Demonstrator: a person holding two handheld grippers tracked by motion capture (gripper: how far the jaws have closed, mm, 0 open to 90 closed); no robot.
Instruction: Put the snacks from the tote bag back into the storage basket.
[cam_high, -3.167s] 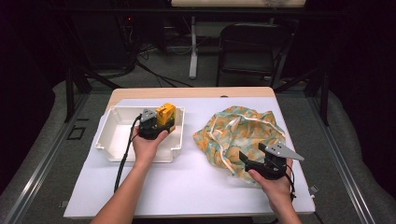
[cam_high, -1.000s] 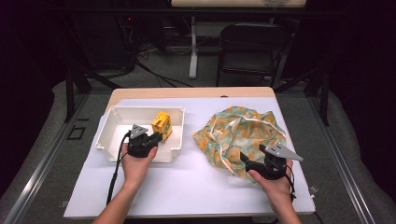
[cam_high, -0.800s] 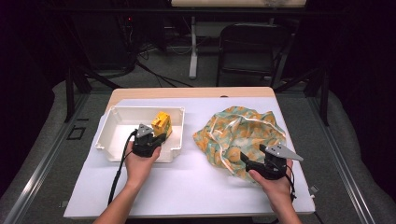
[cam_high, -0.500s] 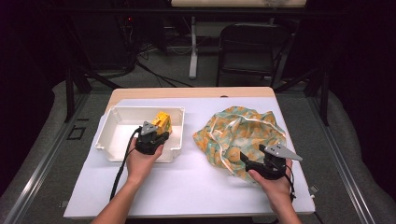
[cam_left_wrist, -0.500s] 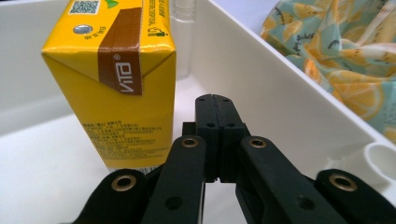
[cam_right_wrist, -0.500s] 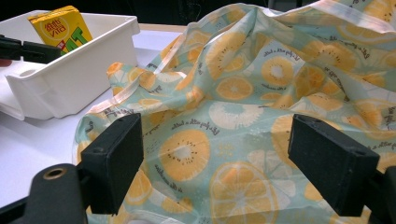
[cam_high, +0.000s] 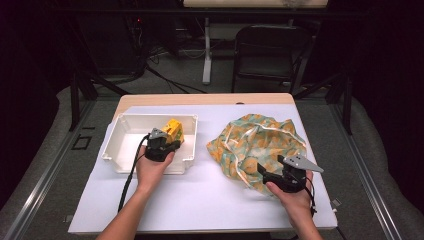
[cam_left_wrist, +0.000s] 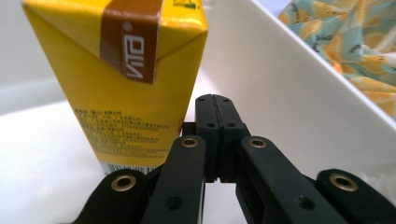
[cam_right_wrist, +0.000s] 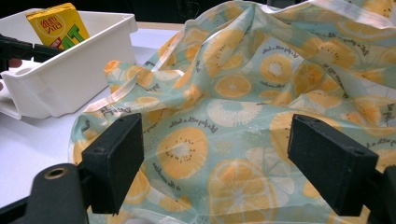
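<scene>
My left gripper (cam_left_wrist: 215, 105) jaws pressed together, empty, just beside upright yellow drink carton (cam_left_wrist: 116, 70) in white plastic bin (cam_high: 125, 131); earlier gripped carton. Right gripper (cam_right_wrist: 215, 158) wide apart at fruit-print cloth bag (cam_right_wrist: 243, 93), unmoved.

A black chair (cam_high: 267, 52) is standing on the grey floor (cam_high: 175, 75) beyond the table (cam_high: 200, 100), with cables (cam_high: 165, 80) lying nearby.
</scene>
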